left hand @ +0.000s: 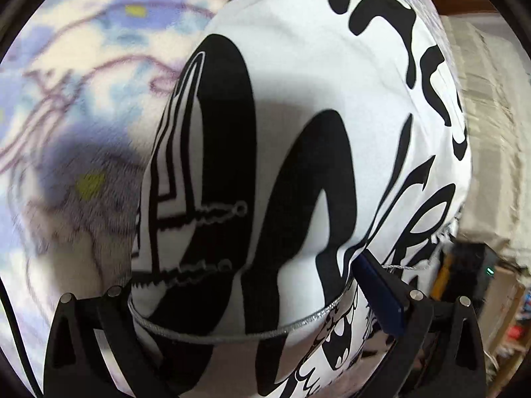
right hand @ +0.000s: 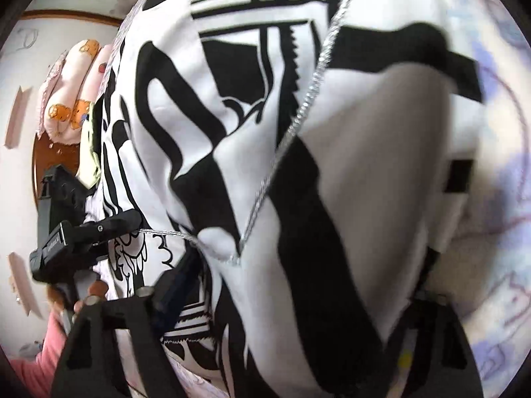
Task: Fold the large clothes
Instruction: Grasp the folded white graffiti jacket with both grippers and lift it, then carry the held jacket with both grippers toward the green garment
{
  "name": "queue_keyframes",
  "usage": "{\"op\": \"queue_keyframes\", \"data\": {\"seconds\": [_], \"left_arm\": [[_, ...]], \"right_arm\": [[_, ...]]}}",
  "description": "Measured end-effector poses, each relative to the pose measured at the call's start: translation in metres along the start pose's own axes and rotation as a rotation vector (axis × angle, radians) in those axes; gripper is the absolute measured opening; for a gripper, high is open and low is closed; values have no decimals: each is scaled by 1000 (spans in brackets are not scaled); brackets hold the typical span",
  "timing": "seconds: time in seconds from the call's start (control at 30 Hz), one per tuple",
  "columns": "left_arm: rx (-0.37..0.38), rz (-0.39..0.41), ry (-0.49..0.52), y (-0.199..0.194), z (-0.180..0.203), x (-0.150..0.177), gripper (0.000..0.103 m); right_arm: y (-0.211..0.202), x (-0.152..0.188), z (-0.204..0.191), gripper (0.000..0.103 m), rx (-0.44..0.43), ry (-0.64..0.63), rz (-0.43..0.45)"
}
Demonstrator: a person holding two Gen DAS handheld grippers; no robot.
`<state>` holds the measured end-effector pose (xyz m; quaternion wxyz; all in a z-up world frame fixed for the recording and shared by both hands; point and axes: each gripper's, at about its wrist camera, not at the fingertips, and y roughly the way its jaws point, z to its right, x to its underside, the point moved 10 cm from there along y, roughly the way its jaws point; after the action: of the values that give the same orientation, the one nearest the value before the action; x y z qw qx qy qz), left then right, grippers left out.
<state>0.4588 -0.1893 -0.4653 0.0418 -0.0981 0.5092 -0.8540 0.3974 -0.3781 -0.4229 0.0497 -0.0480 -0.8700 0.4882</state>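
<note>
The left hand-held gripper (left hand: 262,301) has the black-and-white printed garment (left hand: 298,106) bunched between its fingers, with the silver-trimmed hem (left hand: 232,335) running from one to the other; whether the pads press on it I cannot tell, since cloth hides the left one. The right hand-held gripper (right hand: 288,298) is buried in the same garment (right hand: 232,116). Its fingers stand partly spread with cloth draped over and between them, and I cannot tell whether they pinch it either.

Ahead of both tools the garment hangs and billows in big loose folds, over the floral purple-and-cream bedspread (left hand: 83,66) that lies beyond and below it (a bed, by the look of it, not a desk).

I judge the fabric light, thin and wholly limp. It will sag between two holds, slide over itself, and bunch rather than crease. Nothing about it looks fragile, though the silver edging (right hand: 298,106) could snag on a finger.

The best hold is probably on that trimmed hem, at two points well apart, where the doubled cloth gives the pads something firmer to bite.
</note>
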Motion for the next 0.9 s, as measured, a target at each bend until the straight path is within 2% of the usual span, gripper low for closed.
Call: {"op": "queue_keyframes", "data": {"seconds": [0.03,0.13,0.23,0.3,0.4,0.57,0.63,0.8,0.9], "left_arm": [[-49,35,0,-4,5,2,99],[-155,118,21,-14,18,10,92],[-215,174,21,-23,27,27,84],[-225,190,8,-29,32,42,76],[-232,205,-17,-38,30,67,69],[-261,168,-57,-34,28,120,64],[-261,160,-73,-32,30,153,62],[-307,130,-71,-50,27,217,60],[-276,67,-74,-66,-4,245,60]], "right_arm": [[-5,4,-3,60,13,9,18],[-19,15,-12,43,56,-22,80],[-28,28,-20,33,87,-54,122],[-32,45,-26,30,96,-54,138],[-38,63,-28,27,124,-96,146],[-42,103,-29,26,163,-142,117],[-45,120,-32,25,165,-138,101],[-59,178,-53,25,192,-166,36],[-60,216,-69,24,236,-185,11]]}}
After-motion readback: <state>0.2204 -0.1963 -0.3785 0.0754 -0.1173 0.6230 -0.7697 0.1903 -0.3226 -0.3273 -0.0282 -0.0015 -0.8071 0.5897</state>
